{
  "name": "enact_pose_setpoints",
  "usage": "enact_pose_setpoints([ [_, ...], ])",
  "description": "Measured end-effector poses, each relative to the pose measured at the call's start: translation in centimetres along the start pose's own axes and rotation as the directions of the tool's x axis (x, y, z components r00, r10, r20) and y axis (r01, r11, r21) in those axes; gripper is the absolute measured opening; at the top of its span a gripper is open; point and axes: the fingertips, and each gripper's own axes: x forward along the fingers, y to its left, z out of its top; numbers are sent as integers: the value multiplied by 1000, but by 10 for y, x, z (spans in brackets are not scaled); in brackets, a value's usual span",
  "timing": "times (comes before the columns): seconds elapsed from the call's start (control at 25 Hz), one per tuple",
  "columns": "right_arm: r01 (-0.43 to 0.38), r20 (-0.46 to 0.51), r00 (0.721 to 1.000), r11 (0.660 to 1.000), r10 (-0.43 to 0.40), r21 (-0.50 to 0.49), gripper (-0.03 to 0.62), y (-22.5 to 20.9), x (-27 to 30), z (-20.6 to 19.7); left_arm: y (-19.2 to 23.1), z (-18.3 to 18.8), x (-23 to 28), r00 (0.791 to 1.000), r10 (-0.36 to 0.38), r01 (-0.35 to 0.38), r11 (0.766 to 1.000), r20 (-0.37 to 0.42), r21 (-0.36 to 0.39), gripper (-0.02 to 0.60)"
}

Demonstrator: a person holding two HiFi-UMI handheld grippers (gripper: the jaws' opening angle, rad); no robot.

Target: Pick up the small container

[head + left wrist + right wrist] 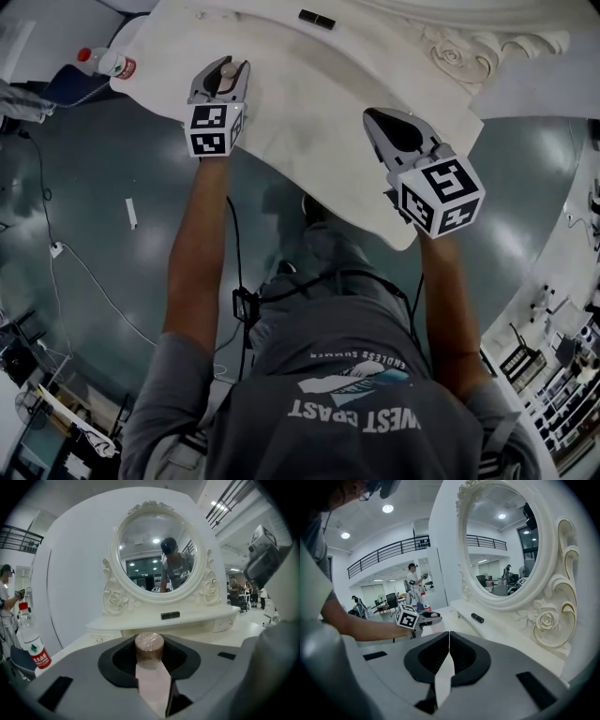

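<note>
Two tools are showing: left tool (225,67) is clamping the small container (149,645), its base hiding between the jaws; right tool (449,637) is sitting closed, empty.

We see a white dressing table (309,122) across the upper middle of the head view, with a raised shelf (126,620) along its back. A small black bar (317,19) lies on that shelf, top centre. A red-capped bottle (105,62) stands at the upper left by the table's edge; we cannot tell if it rests on the table.
</note>
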Motion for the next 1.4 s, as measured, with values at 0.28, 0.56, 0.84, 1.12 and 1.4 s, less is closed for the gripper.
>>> enact_pose_setpoints([
  [0.28,-31,40,999,999,32,-24,26,21,-3,21,-9,64,-45,997,-36,32,998,64,55,132],
  [0.56,-79,84,993,994,85,-74,26,44,-1,51,4,106,-103,997,-33,26,995,70,94,132],
  [0.84,-102,140,983,986,120,-131,26,67,-7,86,18,142,-176,994,-17,4,992,103,128,132],
  [1.12,-112,180,972,972,150,-205,26,91,-20,114,26,175,-260,988,13,-35,990,156,140,132],
  [1.4,-132,211,958,950,196,-282,26,130,-32,136,23,189,-339,982,32,-64,984,189,165,132],
])
